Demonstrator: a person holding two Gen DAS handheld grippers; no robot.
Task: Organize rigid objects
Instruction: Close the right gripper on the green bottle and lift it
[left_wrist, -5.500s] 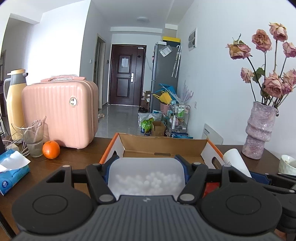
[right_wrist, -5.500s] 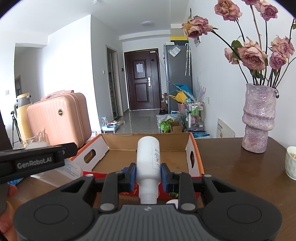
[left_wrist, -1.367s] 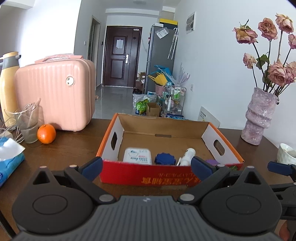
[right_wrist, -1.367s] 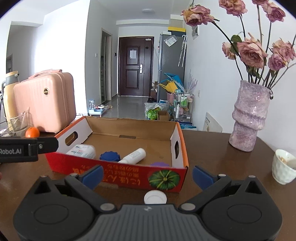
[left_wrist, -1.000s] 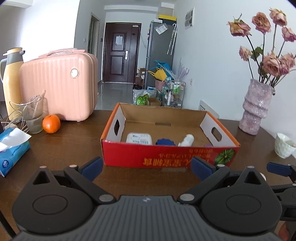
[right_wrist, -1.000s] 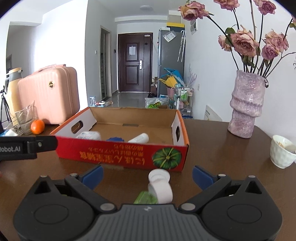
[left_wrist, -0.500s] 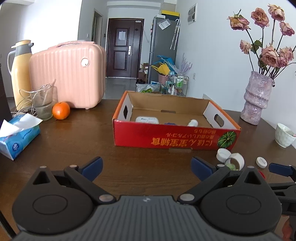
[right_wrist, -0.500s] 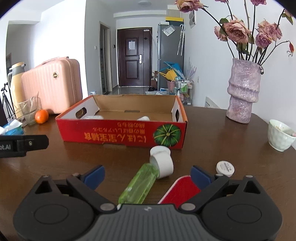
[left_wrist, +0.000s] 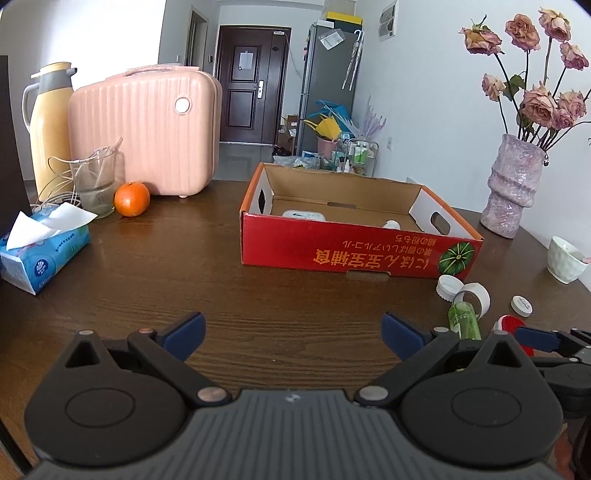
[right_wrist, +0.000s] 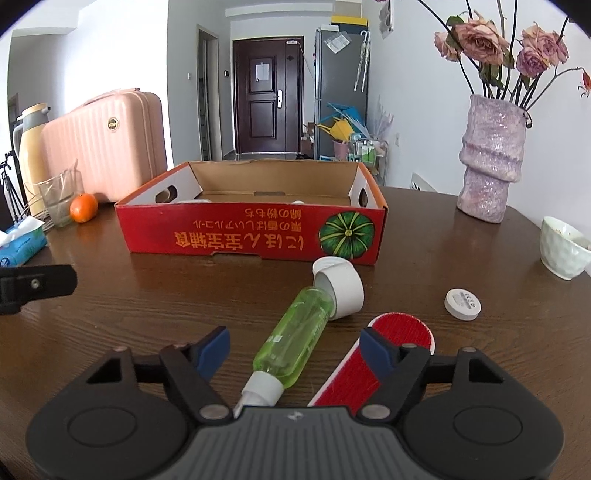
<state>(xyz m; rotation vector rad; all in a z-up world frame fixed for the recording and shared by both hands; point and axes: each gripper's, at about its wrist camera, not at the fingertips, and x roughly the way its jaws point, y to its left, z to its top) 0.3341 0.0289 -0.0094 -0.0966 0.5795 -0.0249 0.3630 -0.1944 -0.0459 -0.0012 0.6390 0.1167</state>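
On the table near the red box (right_wrist: 251, 236), the green bottle (right_wrist: 295, 332) lies between the right gripper's (right_wrist: 293, 347) closing, not-yet-touching jaws, long axis running near-left to far-right; the empty, wide-open left gripper (left_wrist: 291, 328) hovers farther left.

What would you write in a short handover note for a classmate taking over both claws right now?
Left claw: open, empty, over bare table.
Right claw: closing around the green bottle, pads not yet touching it.
Red box: already holds a white container and a white bottle.
Left on the table: green bottle, large white cap, white lid, small white disc, red brush.
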